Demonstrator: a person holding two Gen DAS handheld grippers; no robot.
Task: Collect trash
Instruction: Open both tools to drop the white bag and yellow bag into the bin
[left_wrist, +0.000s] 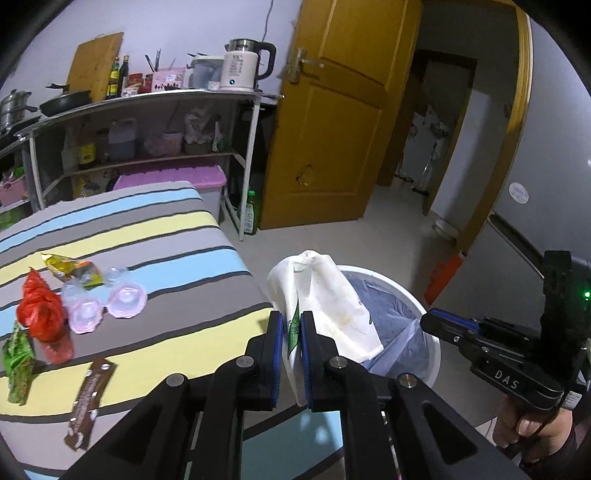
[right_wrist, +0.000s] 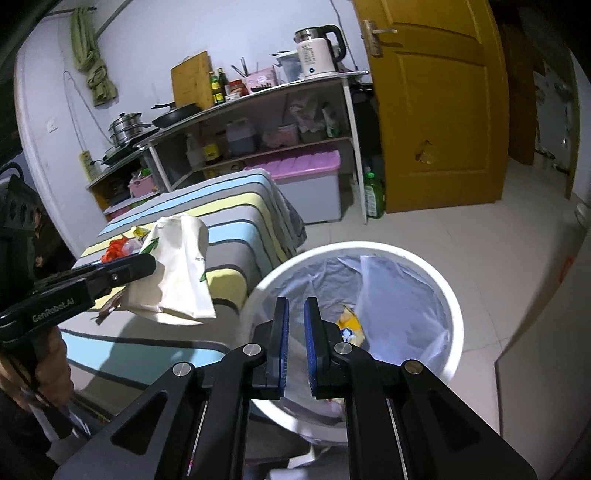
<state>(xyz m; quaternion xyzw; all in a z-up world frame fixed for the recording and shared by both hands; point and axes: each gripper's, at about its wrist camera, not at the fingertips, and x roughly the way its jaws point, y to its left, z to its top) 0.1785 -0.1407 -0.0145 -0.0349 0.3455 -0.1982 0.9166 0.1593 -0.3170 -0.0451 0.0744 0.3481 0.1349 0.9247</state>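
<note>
My left gripper (left_wrist: 291, 325) is shut on a white paper bag (left_wrist: 332, 306) and holds it in the air between the striped table and the bin; the bag also shows in the right wrist view (right_wrist: 177, 273). The white trash bin (right_wrist: 452, 306) with a clear liner stands on the floor beside the table, with a yellow wrapper (right_wrist: 349, 325) inside. My right gripper (right_wrist: 296, 314) hovers over the bin's near side, jaws narrowly apart with nothing between them. On the table lie a red bag (left_wrist: 40, 310), pink cups (left_wrist: 125, 299), a yellow-orange wrapper (left_wrist: 70, 267), a green wrapper (left_wrist: 18, 358) and a brown wrapper (left_wrist: 88, 398).
The striped table (left_wrist: 166, 236) fills the left. Behind it stands a metal shelf (left_wrist: 147, 99) with a kettle (left_wrist: 243, 66), bottles and pans. A pink-lidded storage box (right_wrist: 306, 184) and a green bottle (right_wrist: 373, 195) stand on the floor. A yellow door (left_wrist: 340, 110) stands open.
</note>
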